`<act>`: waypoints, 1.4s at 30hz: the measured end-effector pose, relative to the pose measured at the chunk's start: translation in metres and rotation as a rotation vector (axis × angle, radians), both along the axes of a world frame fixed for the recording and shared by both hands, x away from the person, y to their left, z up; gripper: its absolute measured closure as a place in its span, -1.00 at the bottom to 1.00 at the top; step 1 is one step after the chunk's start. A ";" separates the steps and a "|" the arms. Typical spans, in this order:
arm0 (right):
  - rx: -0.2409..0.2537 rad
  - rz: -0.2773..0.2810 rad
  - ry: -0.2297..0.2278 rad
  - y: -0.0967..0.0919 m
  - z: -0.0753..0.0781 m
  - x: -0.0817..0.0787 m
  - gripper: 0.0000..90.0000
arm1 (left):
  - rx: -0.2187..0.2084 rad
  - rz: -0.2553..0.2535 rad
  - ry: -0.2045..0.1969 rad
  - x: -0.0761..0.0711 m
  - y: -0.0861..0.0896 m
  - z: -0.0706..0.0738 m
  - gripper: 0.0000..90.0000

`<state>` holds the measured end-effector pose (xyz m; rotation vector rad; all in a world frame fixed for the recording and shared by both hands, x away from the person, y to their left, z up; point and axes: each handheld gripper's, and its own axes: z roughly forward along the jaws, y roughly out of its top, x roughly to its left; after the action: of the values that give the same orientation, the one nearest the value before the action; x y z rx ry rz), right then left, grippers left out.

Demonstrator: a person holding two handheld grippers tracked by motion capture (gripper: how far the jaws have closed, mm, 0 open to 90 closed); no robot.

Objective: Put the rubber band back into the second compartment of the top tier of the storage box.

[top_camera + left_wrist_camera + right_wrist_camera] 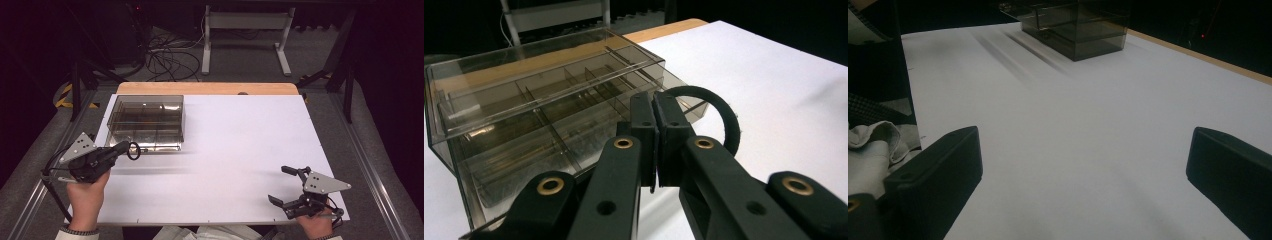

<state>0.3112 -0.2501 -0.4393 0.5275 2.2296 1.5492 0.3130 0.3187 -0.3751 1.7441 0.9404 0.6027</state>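
Observation:
A black ring is pinched at its rim by my left gripper, which is shut on it. The ring hangs just in front of the near right corner of a smoky clear box with dividers inside, standing at the far left of the white tabletop. At the table's near right my right gripper stands open, its jaws wide apart over bare white surface with nothing between them. From there the box is seen far off.
Beyond the white sheet a strip of wooden table edge shows. Behind the table stand a white frame and loose cables on the floor. A person's sleeve and clothing lie near the right gripper.

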 end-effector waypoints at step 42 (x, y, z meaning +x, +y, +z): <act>-0.002 0.004 0.009 0.001 -0.001 0.001 -0.95 | 0.033 0.073 0.050 0.064 -0.008 -0.015 0.96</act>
<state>0.3125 -0.2493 -0.4402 0.5308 2.2404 1.5496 0.3767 0.3107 -0.3899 1.7674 1.0378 0.6278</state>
